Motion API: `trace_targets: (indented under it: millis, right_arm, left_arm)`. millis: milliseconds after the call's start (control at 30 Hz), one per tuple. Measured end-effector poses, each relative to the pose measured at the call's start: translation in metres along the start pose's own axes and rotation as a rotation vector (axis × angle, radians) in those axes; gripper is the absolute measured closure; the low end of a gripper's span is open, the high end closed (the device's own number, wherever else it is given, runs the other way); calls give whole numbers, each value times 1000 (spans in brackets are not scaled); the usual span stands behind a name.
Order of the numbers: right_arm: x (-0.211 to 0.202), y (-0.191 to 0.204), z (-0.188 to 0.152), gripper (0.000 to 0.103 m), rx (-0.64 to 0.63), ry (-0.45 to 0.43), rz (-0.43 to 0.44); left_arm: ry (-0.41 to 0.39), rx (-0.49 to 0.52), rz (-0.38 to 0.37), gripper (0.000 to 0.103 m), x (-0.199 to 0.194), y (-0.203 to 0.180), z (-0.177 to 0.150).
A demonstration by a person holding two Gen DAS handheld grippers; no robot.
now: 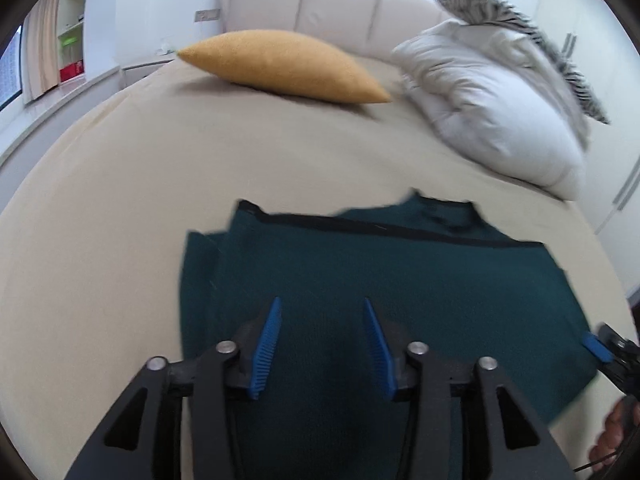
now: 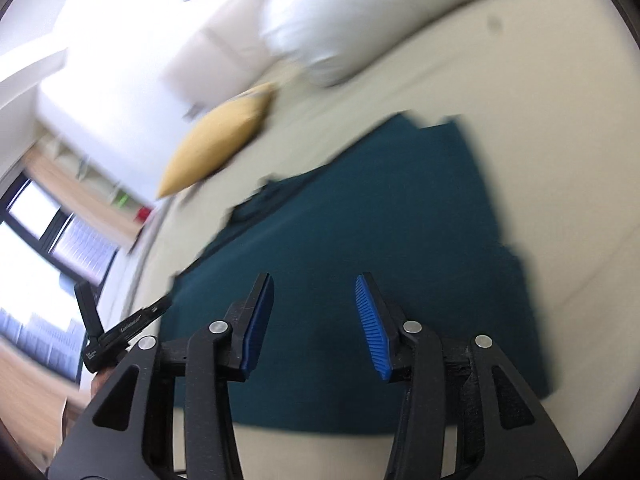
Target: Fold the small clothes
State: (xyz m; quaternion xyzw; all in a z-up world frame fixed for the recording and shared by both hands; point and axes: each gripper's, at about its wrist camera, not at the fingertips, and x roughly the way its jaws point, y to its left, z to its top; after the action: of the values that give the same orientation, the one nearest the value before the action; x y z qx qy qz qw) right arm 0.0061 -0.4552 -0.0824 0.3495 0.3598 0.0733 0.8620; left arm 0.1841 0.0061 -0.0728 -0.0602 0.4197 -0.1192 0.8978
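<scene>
Now: dark teal knitted garment (image 1: pixel 380 276) flat on beige bedsheet (image 1: pixel 100 200). Left gripper (image 1: pixel 320 344), right gripper (image 2: pixel 314 320) parted, empty. Likely soft, light, floppy; pinch at corner or hem.

Garment (image 1: pixel 400 280): we see matt teal knit cloth.
Pads (image 1: pixel 266 350): we see ribbed blue rubbery plastic.
Bedsheet (image 1: pixel 120 220): smooth beige cloth.

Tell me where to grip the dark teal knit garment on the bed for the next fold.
Probably pinch the dark teal knit garment at its two near corners, coming from the near edge, one gripper each. It lies flat on the beige bed sheet, and those edges are free of both pillows.
</scene>
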Motion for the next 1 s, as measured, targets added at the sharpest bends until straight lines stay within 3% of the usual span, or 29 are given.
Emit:
trace_targets:
  millis: [100, 200, 300, 433, 567, 667, 767, 1000]
  right_arm:
    - [19, 41, -15, 54, -70, 74, 106]
    - [54, 62, -30, 53, -53, 184, 172]
    - [75, 50, -42, 55, 7, 265, 147]
    - [59, 5, -37, 68, 94, 214, 162]
    - [21, -26, -24, 65, 141, 122, 71]
    - [-10, -27, -17, 59, 118, 68, -41]
    - [-33, -9, -13, 51, 38, 6, -77]
    - [-37, 96, -24, 25, -267, -90, -97]
  left_arm:
    - [42, 45, -47, 46, -9, -20, -27]
    - [98, 34, -18, 48, 2, -13, -50]
    - [85, -16, -42, 49, -7, 5, -57]
    - [90, -85, -93, 49, -19, 31, -71]
    - [59, -225, -164, 49, -45, 68, -84]
    - [-5, -305, -135, 41, -70, 88, -86]
    - [-22, -380, -170, 37, -75, 107, -81]
    - [90, -443, -220, 37, -34, 117, -69]
